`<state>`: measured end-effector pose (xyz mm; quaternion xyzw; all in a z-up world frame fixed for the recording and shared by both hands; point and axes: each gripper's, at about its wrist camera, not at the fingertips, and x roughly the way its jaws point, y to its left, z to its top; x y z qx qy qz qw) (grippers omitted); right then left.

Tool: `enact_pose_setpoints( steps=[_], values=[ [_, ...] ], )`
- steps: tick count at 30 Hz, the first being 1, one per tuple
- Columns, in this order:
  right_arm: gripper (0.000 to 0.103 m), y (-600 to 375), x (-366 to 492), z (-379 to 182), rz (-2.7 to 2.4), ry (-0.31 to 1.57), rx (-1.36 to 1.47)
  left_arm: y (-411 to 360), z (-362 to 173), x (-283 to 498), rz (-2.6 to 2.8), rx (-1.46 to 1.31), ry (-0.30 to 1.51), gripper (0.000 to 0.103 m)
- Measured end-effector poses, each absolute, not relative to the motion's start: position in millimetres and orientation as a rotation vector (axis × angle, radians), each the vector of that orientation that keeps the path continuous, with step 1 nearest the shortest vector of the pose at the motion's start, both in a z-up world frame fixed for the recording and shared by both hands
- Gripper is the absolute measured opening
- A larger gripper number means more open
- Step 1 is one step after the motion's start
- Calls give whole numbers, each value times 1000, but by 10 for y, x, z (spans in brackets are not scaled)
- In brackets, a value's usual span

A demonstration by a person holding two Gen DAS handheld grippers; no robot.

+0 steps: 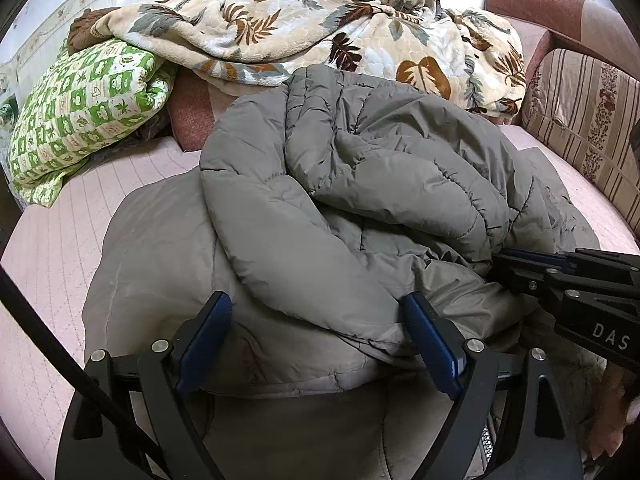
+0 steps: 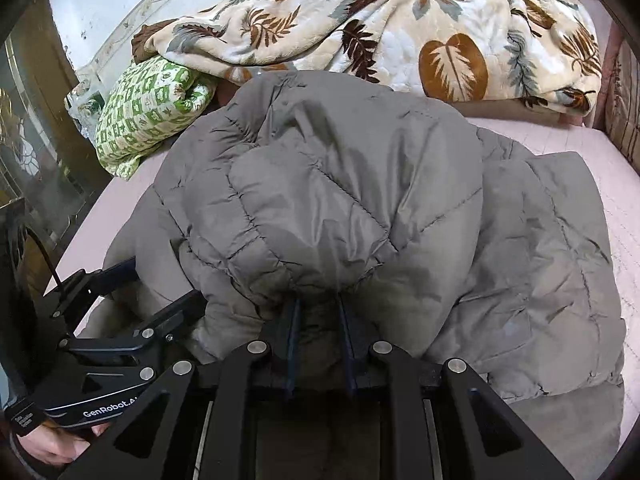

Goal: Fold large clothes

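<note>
A grey puffer coat (image 1: 352, 200) lay bunched on the pink mattress (image 1: 52, 248), heaped near its front edge and reaching back toward the middle. One quilted part was folded over the rest, and a flat panel spread toward the mattress's right side in the right wrist view.

The left gripper (image 1: 316, 344) stood with its jaws wide apart at the near edge of the coat. A rounded fold of the coat lay between the blue pads (image 1: 204, 336), but the pads did not press on it.

The right gripper (image 2: 318, 320) had its jaws close together, clamped on a gathered bunch of the coat (image 2: 328, 208); the cloth ballooned up just beyond its fingertips. In the left wrist view it came in from the right edge with its tip against the coat.

Along the mattress's far edge lay a leaf-patterned blanket (image 1: 320, 28). A green checked pillow (image 1: 84, 112) sat at the far left corner, and a striped cushion (image 1: 588, 128) stood along the right side.
</note>
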<state>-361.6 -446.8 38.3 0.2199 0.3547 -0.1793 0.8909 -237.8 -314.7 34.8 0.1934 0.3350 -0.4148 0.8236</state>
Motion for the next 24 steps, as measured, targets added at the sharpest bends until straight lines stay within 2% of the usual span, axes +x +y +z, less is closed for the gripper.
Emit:
enact_pose_setpoints(
  steps=[15,24],
  values=[
    [20,-4307,-3812,801,-380,662,421,-3049,577,-2555,-882,418,675,87],
    [20,-4151,-4235,1077,-399,642,439,-2573,927,-2630,-876,355,677,87]
  ],
)
